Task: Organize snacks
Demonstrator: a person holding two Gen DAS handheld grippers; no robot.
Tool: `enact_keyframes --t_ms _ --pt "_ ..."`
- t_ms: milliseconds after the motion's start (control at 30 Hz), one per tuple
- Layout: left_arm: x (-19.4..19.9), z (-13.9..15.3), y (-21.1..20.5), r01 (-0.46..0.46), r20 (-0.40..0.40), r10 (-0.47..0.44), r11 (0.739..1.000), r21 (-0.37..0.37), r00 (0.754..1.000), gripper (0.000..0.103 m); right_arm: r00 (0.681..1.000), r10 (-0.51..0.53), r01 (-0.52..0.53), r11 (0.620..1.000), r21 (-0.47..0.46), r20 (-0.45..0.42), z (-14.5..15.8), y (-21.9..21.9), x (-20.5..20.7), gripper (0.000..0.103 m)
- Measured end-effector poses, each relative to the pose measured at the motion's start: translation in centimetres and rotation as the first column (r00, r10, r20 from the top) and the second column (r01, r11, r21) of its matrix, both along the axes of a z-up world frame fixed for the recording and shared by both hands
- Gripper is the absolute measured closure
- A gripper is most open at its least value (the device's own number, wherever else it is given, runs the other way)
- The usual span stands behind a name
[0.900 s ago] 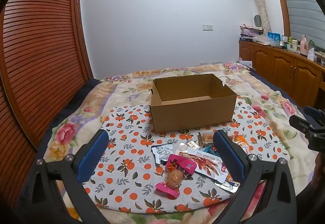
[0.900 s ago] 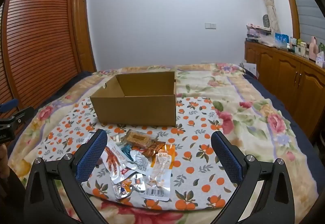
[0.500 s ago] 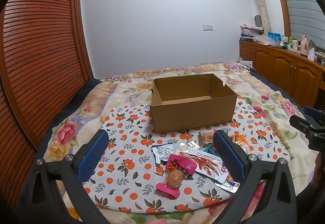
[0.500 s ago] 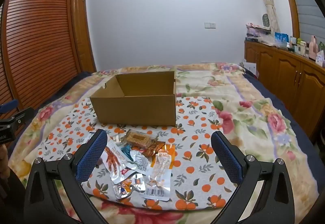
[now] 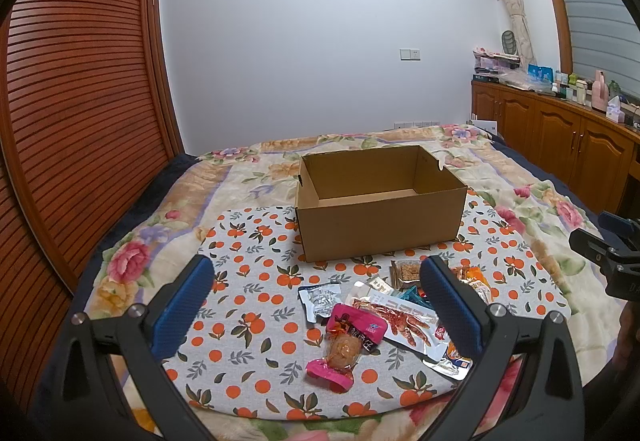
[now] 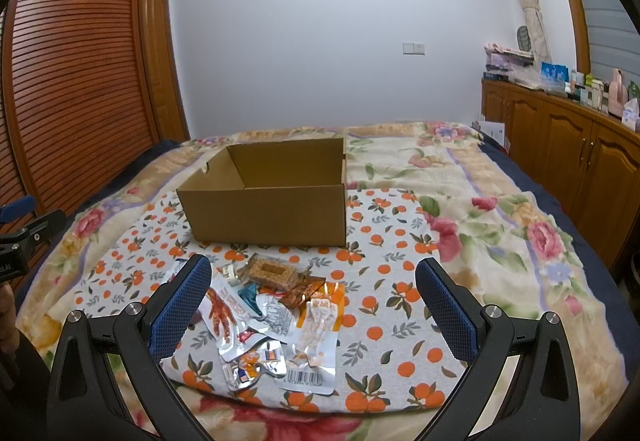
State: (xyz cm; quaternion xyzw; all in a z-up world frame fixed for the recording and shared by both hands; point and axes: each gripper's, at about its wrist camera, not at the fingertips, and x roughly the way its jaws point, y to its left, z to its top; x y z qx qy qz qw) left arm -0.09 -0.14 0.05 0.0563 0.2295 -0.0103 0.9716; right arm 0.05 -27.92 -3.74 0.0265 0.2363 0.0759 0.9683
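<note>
No change is recorded between the earlier views and the present ones: no displacement is seen of the cardboard box (image 5: 380,201), the snack packets (image 6: 276,317) or either wide-open gripper.

Little can be read here: a barcode is seen on the clear orange snack packet (image 6: 316,337), its digits too small to be made out. Dark characters are printed on the pink packet (image 5: 352,329), but they cannot be deciphered.
</note>
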Motion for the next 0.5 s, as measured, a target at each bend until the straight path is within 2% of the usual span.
enact_keyframes --t_ms 500 --pt "0.05 -0.03 0.11 0.0 0.0 0.0 1.0 -0.001 1.0 0.0 1.0 0.0 0.0 1.0 -0.001 -0.002 -0.08 0.04 0.01 0.0"
